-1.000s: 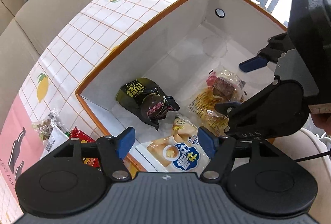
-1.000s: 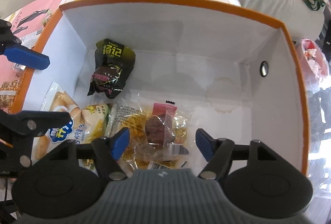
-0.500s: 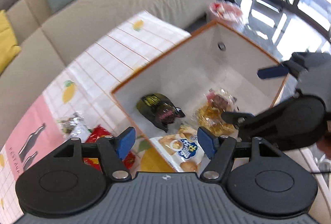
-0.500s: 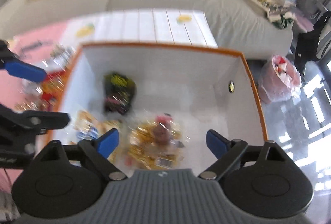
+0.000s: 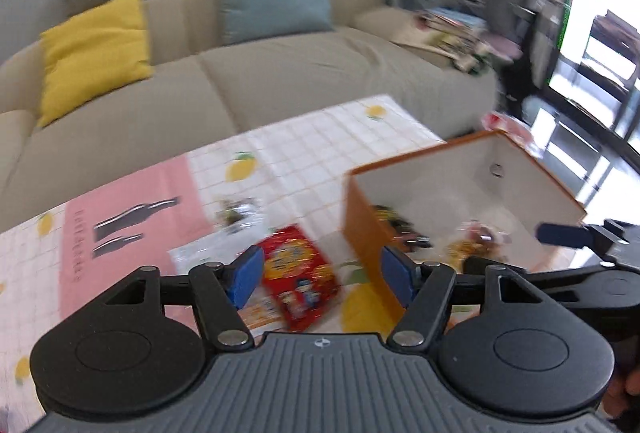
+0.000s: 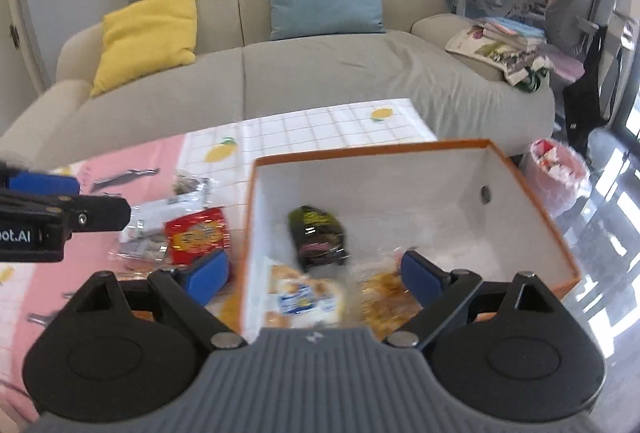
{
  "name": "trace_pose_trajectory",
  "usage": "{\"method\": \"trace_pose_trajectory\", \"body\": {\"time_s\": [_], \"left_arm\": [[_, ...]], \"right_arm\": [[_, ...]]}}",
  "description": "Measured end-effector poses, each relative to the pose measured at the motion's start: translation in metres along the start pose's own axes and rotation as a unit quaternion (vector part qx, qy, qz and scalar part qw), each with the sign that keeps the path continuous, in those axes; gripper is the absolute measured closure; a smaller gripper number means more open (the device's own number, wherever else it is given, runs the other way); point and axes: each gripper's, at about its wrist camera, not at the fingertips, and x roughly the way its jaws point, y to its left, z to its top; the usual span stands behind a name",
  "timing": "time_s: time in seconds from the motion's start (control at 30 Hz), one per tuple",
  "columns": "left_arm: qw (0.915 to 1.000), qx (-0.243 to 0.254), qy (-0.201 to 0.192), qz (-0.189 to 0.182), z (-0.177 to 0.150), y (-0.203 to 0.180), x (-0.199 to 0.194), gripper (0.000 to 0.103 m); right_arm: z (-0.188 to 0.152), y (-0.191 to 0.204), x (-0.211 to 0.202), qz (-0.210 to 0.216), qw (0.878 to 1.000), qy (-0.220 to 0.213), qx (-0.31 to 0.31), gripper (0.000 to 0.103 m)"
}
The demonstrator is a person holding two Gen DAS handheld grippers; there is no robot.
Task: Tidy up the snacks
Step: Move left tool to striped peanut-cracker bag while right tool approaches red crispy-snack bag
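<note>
From the left wrist, the left tool [image 5: 320, 273] stood spread and empty above the desk [image 5: 132, 233]. A red snack bag [image 5: 300, 273] lay flat just beside the orange box [image 5: 360, 225], with a silvery packet [image 5: 240, 213] behind it. The red bag looked light, crinkly and slippery; a pinch on its sealed edge would likely hold best without crushing what is inside.

From the right wrist, the right tool [image 6: 316, 273] had just been opening and stood wide, nothing between its jaws. In the box [image 6: 532, 201] lay a dark packet [image 6: 316, 233], a bread pack [image 6: 308, 297] and a clear pastry pack [image 6: 384, 293], all soft.
</note>
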Motion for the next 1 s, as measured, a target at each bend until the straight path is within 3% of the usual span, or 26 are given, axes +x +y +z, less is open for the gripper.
{"method": "trace_pose_trajectory", "body": {"time_s": [0.37,0.5,0.77,1.0], "left_arm": [[0.9951,-0.055,-0.010,0.082,-0.066,0.051,-0.004,0.025],[0.9937,-0.095,0.012,0.057,-0.080,0.073,0.002,0.026],[0.9889,-0.130,0.031,0.065,-0.101,0.104,0.022,0.027],[0.9877,-0.147,0.047,0.026,-0.104,0.114,0.041,0.027]], "right_arm": [[-0.036,0.063,0.005,0.009,0.999,-0.037,-0.035,0.013],[-0.045,0.084,0.017,0.022,0.997,-0.031,-0.072,0.013],[-0.062,0.109,0.059,0.042,0.993,0.011,-0.108,0.015],[-0.064,0.118,0.089,0.033,0.987,0.024,-0.154,0.018]]}}
